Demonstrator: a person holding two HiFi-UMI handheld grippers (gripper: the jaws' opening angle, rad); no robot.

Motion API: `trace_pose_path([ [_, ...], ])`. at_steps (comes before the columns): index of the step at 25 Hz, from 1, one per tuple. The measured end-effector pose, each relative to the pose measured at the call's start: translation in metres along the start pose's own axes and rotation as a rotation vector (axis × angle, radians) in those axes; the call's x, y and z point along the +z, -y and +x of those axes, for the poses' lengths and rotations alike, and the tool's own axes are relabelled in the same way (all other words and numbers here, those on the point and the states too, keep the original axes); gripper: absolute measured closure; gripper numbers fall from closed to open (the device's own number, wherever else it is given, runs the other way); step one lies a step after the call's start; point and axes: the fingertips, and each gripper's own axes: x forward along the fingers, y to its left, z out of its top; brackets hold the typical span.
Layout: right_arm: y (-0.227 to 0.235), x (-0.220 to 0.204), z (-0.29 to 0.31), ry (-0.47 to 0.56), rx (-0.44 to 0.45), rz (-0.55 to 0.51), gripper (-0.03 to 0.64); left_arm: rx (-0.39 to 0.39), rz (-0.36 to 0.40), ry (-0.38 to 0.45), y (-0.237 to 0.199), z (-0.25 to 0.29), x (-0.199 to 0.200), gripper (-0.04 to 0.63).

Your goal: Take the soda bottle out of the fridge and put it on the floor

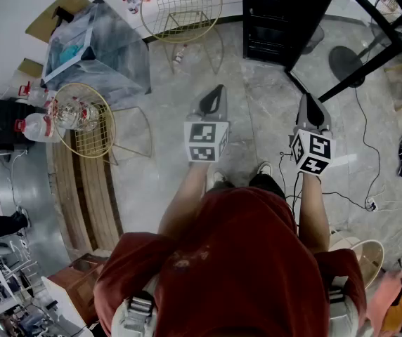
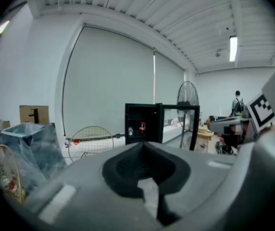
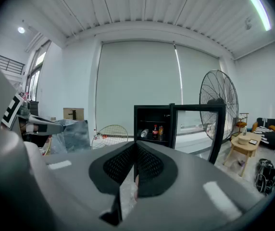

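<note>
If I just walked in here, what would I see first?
Probably the black fridge straight ahead, with its glass door wide open and a soda bottle standing on a shelf inside. Just right of it stands a big round fan. Close up, the left gripper and right gripper poke out in front of the person, both shut.

A pale blind (image 3: pixel 137 76) covers the far wall (image 3: pixel 80 81); a tall fan (image 3: pixel 218 100) stands right of the right tool (image 3: pixel 136 148) on marble floor (image 1: pixel 257 111).
</note>
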Motion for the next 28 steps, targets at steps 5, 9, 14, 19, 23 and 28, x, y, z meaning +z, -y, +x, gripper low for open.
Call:
trace_pose_path([
  [5,0.008,-0.003,-0.003,-0.006,0.003,0.01,0.618,-0.001,0.007,-0.001,0.009,0.003,0.001,0.595],
  [9,0.021,-0.007,-0.005,-0.009,0.011,0.017,0.617,-0.002,0.011,0.006,0.023,0.009,0.002,0.595],
  [14,0.043,-0.009,-0.009,0.002,0.009,0.057,0.618,-0.011,0.02,0.0,0.046,0.019,0.001,0.595],
  [19,0.074,-0.012,-0.013,0.003,0.004,0.075,0.618,-0.007,0.025,-0.005,0.073,0.033,0.003,0.595],
  [23,0.099,-0.019,-0.014,-0.02,0.03,0.062,0.618,-0.002,0.029,-0.005,0.099,0.048,0.006,0.595],
  [28,0.133,-0.026,-0.014,-0.028,0.062,0.078,0.618,0.009,0.041,-0.009,0.131,0.068,0.006,0.595],
])
